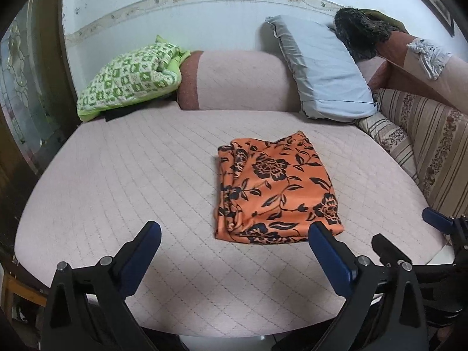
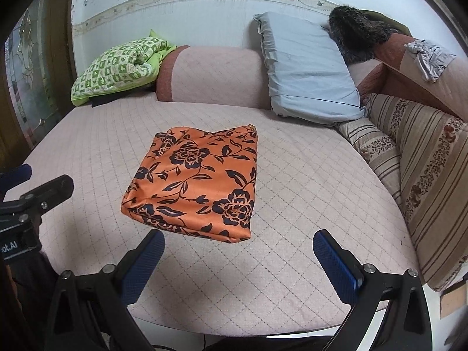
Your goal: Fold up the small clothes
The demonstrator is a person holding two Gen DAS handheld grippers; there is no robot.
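The orange floral cloth (image 1: 276, 188) lies folded into a compact rectangle on the pink quilted cushion (image 1: 117, 175), right of centre in the left wrist view and left of centre in the right wrist view, touching neither tool. The left gripper (image 1: 234, 235) hangs at the bottom of its frame with its blue pads spread wide and nothing between them; the right gripper (image 2: 238, 242) stands likewise apart and empty, just below the cloth's near edge. The fold looks finished, so the step in hand is probably a clean release and check: keep both tools clear of the bundle so no pad snags the near edge and drags a layer open, and if tidying is needed, press the looser, rumpled left side flat rather than lifting it. Counted: one orange cloth, two grippers, one blue pillow (image 1: 323, 70) at upper right, one green checked bundle (image 1: 128, 79) at upper left, one dark furry thing (image 1: 361, 33) and one grey-white crumpled cloth (image 1: 430, 55) at far upper right.
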